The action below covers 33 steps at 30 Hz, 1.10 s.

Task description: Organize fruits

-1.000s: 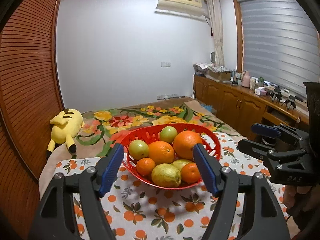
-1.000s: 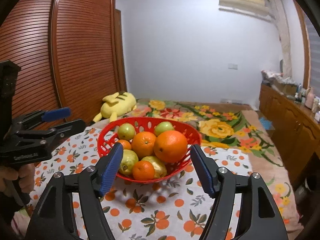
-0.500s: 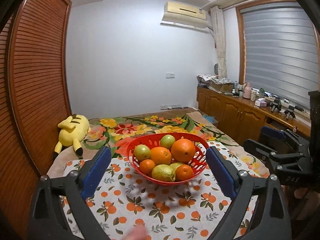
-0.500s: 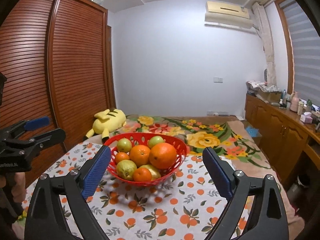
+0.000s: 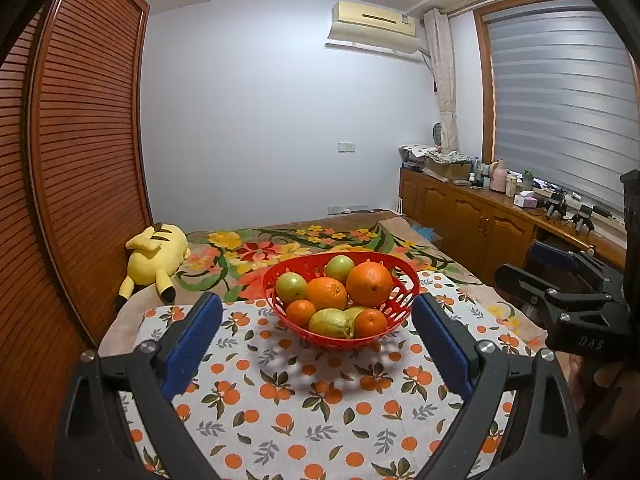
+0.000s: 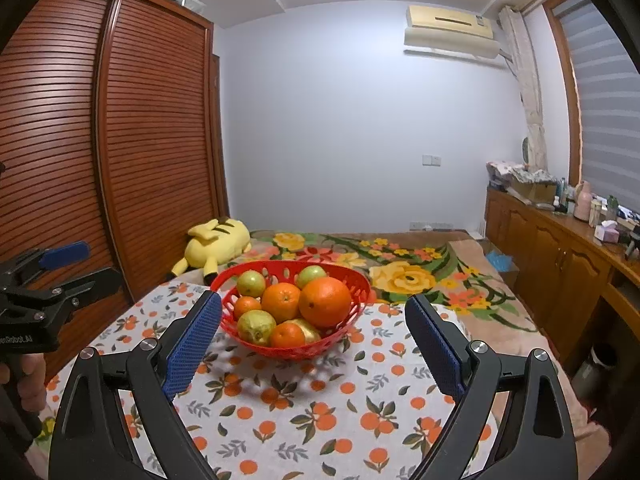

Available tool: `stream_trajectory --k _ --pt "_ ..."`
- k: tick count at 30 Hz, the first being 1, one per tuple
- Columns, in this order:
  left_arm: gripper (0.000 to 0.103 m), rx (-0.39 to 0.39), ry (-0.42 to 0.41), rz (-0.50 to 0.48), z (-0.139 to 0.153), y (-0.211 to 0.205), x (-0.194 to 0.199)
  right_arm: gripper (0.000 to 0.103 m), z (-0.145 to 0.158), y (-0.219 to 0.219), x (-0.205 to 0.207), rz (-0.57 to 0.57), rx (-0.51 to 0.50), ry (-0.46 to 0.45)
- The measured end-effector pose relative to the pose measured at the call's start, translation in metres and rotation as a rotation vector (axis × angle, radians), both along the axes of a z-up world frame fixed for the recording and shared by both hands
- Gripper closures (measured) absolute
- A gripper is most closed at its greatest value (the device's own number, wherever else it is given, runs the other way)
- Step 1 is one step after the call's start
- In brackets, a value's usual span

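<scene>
Both claws, left claw (image 5: 318,342) and right claw (image 6: 314,338), gape wide, empty, facing the fruit basket (image 5: 408,280).

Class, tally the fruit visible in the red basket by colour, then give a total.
Orange fruits: 4
Green fruits: 2
Yellow-green fruits: 2
Total visible in the red basket: 8
</scene>
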<state>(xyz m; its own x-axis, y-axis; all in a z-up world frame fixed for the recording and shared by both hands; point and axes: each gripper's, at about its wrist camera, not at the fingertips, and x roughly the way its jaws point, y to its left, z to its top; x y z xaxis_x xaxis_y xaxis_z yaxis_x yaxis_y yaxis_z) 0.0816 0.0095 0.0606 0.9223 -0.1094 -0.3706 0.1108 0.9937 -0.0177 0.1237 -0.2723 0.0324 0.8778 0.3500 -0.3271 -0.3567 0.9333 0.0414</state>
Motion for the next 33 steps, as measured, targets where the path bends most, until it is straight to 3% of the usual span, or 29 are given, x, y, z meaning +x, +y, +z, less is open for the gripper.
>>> stream_trajectory --k 33 --pt "0.007 -0.003 0.01 0.01 -0.0084 0.0037 -0.002 0.008 -0.0029 0.0007 -0.0021 -0.002 -0.001 0.004"
